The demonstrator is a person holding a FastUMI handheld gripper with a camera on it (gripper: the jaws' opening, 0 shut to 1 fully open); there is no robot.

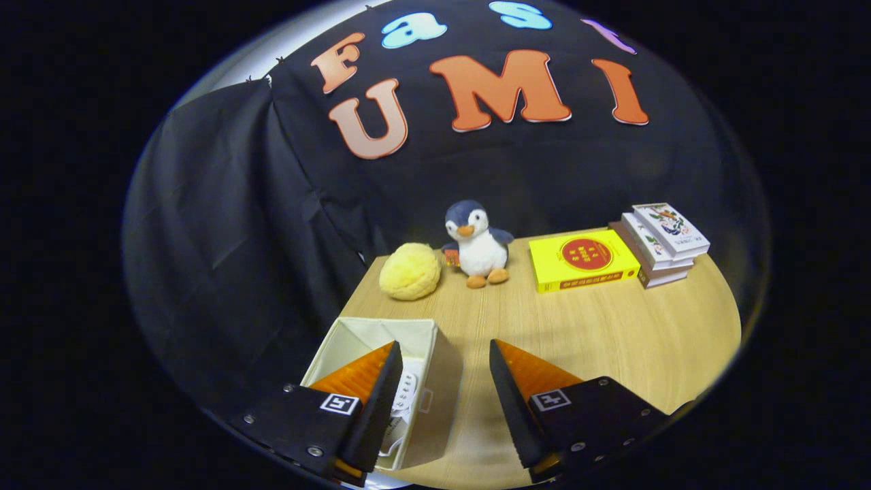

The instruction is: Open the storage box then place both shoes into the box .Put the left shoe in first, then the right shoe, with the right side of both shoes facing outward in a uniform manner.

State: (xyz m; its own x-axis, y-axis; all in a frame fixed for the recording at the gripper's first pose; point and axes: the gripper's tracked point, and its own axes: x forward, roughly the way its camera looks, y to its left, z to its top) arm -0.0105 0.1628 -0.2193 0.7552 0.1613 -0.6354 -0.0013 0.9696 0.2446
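A cream fabric storage box stands open on the wooden table, under and just ahead of my left finger. Inside it, beside that finger, part of a white shoe with lace holes shows; the remainder of the box's inside is hidden by the finger. My gripper hangs above the box's right wall with its fingers spread wide and nothing between them. The right finger is over bare table.
Along the back of the table stand a yellow round plush, a penguin plush, a yellow book lying flat and a stack of books. Black cloth hangs behind and on the left.
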